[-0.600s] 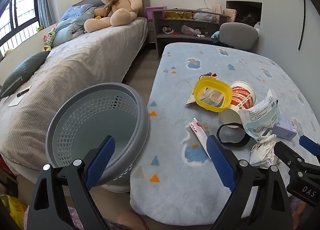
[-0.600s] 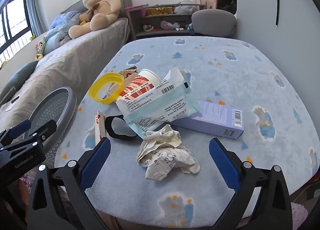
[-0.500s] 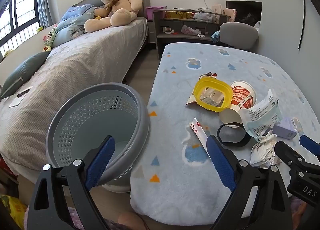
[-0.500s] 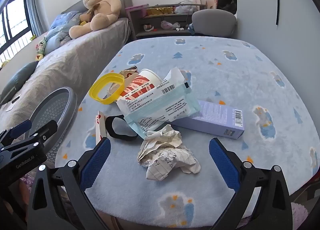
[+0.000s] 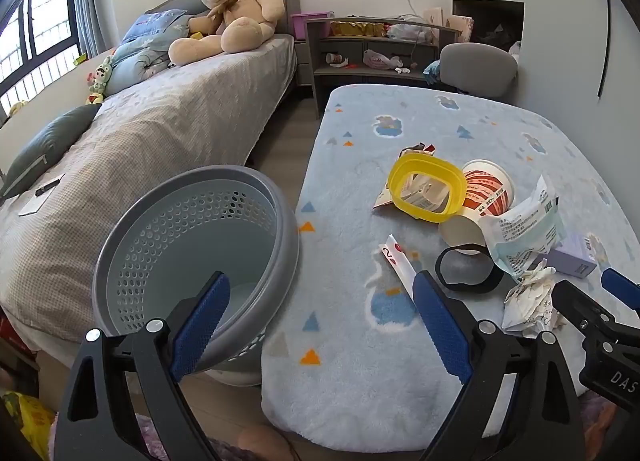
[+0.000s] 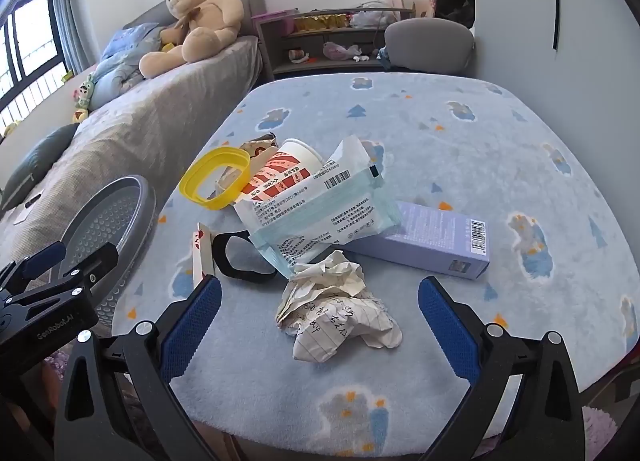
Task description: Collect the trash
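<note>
Nothing collected yet: basket (image 5: 192, 245) stood empty, all litter on the bench (image 6: 460, 165). Both hand-held grippers, left (image 5: 320, 325) and right (image 6: 320, 321), spread wide, empty; crumpled paper (image 6: 336, 313) nearest.

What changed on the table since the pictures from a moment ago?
Nothing visibly changed. The crumpled paper, purple box, paper cup, yellow ring and the grey basket all sit where they were. Both the left gripper and the right gripper hang in the same spots with jaws wide open, holding nothing.
</note>
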{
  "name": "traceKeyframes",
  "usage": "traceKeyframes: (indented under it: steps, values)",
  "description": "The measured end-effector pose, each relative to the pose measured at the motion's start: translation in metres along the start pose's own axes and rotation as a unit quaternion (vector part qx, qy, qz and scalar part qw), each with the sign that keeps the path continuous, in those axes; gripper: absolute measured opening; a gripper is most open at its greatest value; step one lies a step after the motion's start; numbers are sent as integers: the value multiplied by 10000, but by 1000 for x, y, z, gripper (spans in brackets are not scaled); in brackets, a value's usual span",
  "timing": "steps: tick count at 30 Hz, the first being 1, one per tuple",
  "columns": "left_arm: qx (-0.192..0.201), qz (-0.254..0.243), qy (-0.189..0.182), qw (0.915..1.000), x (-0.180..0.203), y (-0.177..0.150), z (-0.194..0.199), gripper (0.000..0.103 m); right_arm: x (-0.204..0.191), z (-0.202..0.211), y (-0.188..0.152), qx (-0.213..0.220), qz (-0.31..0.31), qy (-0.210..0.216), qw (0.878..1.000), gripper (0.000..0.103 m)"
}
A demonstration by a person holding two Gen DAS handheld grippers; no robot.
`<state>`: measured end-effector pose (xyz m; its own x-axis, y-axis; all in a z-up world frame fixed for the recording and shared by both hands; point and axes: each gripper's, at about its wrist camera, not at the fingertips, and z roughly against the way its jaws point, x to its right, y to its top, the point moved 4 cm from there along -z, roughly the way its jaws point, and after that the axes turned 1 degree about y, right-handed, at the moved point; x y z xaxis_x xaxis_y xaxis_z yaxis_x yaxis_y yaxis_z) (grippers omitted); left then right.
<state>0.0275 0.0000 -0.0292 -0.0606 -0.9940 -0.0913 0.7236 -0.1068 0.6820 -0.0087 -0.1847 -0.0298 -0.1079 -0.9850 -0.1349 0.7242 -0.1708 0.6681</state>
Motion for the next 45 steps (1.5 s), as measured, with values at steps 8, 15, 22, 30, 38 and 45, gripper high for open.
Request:
traceKeyframes:
  steps: [8,15,22,30,38,45]
  values:
    - [-4,-10,2,10000,-2,-2,-1,89,-4,-1,-1,18,-10,5,10000,97]
    - [-3,-17,14,10000,-3,-4,-2,89,-4,-1,-1,10,-10,19,10000,97]
    - [-3,-25,22,10000,-2,-3,-2,89,-4,-1,-1,4,-18,21,10000,97]
    - [-5,-34,30,10000,-3,-2,0,89,-3,0,-1,-4,-8,33,10000,97]
    - [-3,-37,32,10000,-3,-1,3,89,-2,0,0,7,4,32,10000,97]
    - [3,-41,40,10000,-2,-1,3,89,-2,0,0,18,12,31,10000,97]
